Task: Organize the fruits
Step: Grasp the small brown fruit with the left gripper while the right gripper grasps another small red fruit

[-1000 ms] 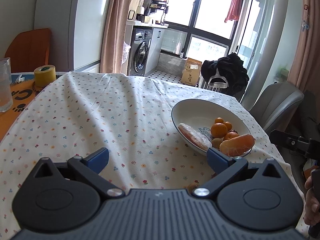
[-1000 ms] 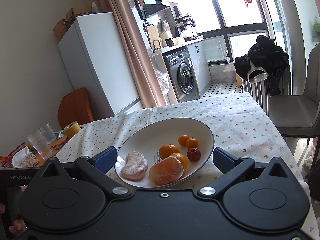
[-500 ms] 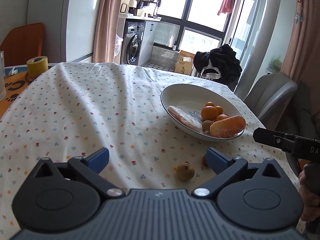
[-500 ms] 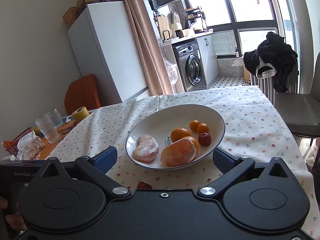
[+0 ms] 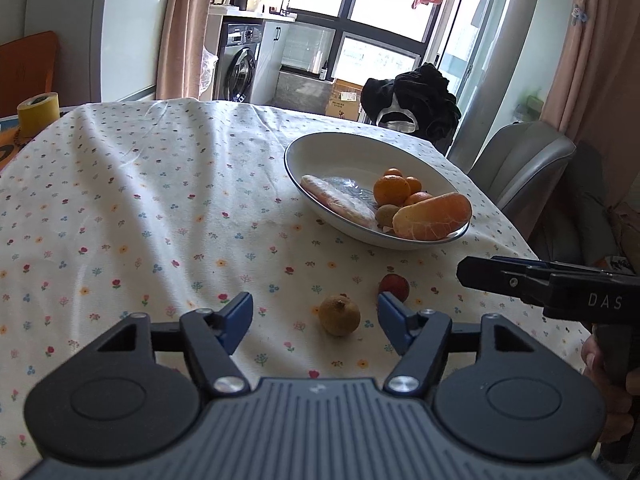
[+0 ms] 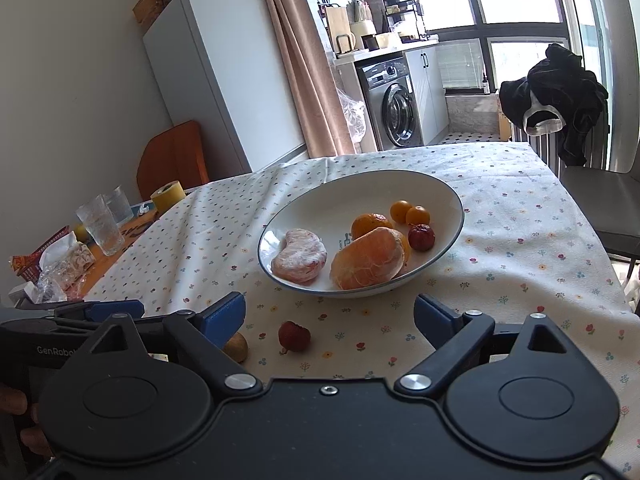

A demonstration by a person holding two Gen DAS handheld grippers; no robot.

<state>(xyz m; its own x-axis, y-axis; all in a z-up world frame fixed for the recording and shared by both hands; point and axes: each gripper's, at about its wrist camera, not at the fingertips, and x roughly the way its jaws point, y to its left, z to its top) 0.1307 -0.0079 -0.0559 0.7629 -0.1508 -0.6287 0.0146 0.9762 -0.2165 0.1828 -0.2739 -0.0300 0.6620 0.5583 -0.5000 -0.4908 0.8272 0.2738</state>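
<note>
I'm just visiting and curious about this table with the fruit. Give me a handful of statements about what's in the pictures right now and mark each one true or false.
1. Two small fruits lie on the tablecloth, outside the white bowl. True: a brown fruit and a small red fruit.
2. The left gripper is clamped on the brown fruit. False: it is open, holding nothing.
3. A peeled orange sits in the bowl. True.
4. The bowl is empty. False: it holds several fruits.
5. The right gripper holds the red fruit. False: it is open, with the fruit on the cloth.
</note>
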